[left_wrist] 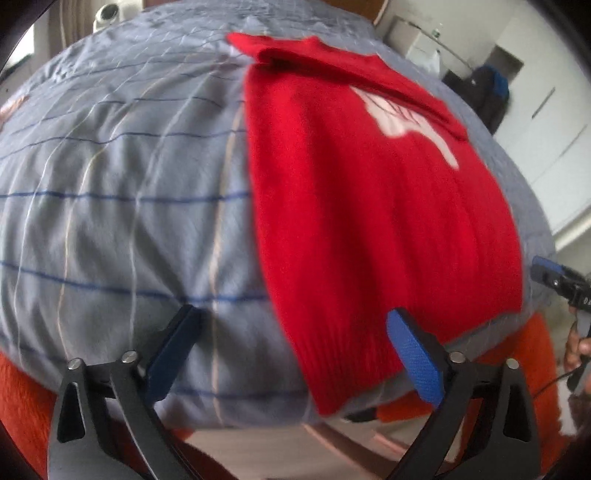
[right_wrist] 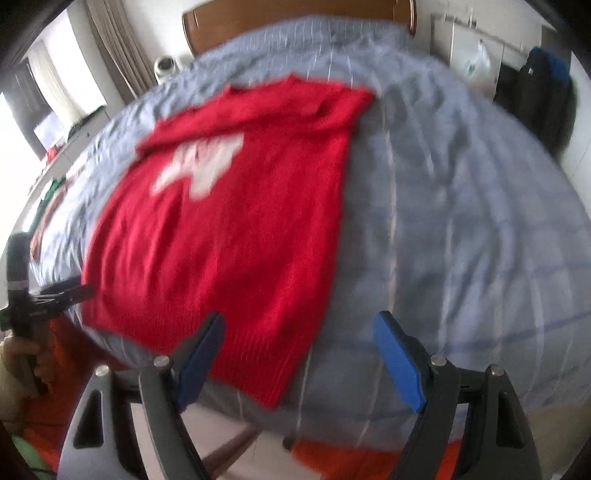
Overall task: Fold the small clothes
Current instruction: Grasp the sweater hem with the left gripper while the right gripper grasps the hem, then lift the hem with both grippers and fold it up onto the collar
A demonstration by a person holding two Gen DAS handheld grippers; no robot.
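While both of my grippers hang over the near edge of the bed, neither one has hold of anything. My left gripper (left_wrist: 295, 354) has its blue pads spread wide, with one pad over the bare sheet and the other over the ribbed hem of the red sweater (left_wrist: 373, 221); I can't tell if that pad actually touches the knit. My right gripper (right_wrist: 299, 358) is spread as well, one finger above the sweater's hem corner and the other out over plain bedding (the whole right-side picture is pretty blurry, so take the fine details loosely).

From the left camera I can see my right gripper poking in at the far right edge, just beside the sweater's side, and the right camera shows my left gripper at its left edge with my hand (right_wrist: 26, 358) wrapped round the handle.

Going further out, the sweater lies flat on the grey-blue striped bedsheet (left_wrist: 122, 184), hem toward me and neck away. Its sleeves look folded in across the top, and a white design (left_wrist: 402, 114) shows on the chest. An orange blanket or rug (left_wrist: 22, 406) peeks out below the bed edge.

At the far end there's a wooden headboard (right_wrist: 280, 18), a small white camera-like gadget (right_wrist: 166, 66) off to the left, and dark clothes hanging (right_wrist: 535, 96) by the white wall on the right.
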